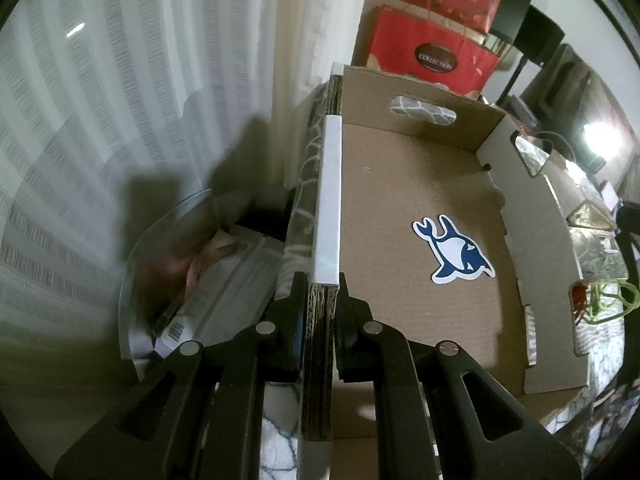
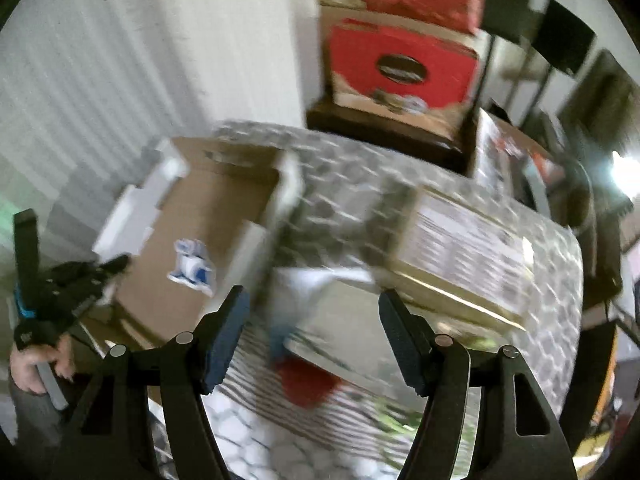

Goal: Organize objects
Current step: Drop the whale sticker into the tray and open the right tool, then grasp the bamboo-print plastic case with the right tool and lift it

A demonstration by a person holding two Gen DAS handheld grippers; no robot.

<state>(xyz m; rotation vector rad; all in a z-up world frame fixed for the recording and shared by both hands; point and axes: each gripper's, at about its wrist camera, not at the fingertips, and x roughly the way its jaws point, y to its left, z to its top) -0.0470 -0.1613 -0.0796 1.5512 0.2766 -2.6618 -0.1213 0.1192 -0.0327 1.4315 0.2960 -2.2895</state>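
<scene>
Closest to the left wrist lens, the left gripper (image 1: 323, 294) reaches forward with its two black fingers pressed onto the near wall of a shallow cardboard box (image 1: 416, 184), one finger outside the wall and one inside, pinching the corrugated edge just below a white strip (image 1: 330, 196) that caps the rim. The box floor carries a blue-and-white animal sticker (image 1: 454, 252). Left of the box, lower down, a clear plastic bin (image 1: 160, 264) holds printed packets.

In the right wrist view, which is badly blurred, the right gripper (image 2: 314, 304) hovers with its fingers spread wide, nothing between them. It points over a grey patterned tablecloth (image 2: 344, 184) toward a flat printed package (image 2: 468, 248) and some red and white items that I cannot make out. The same box (image 2: 208, 216) sits to its left, and the left gripper (image 2: 86, 276) shows there at the box's near edge, a hand (image 2: 36, 364) wrapped round its handle. Red gift bags (image 2: 400, 64) stand behind the table.
</scene>
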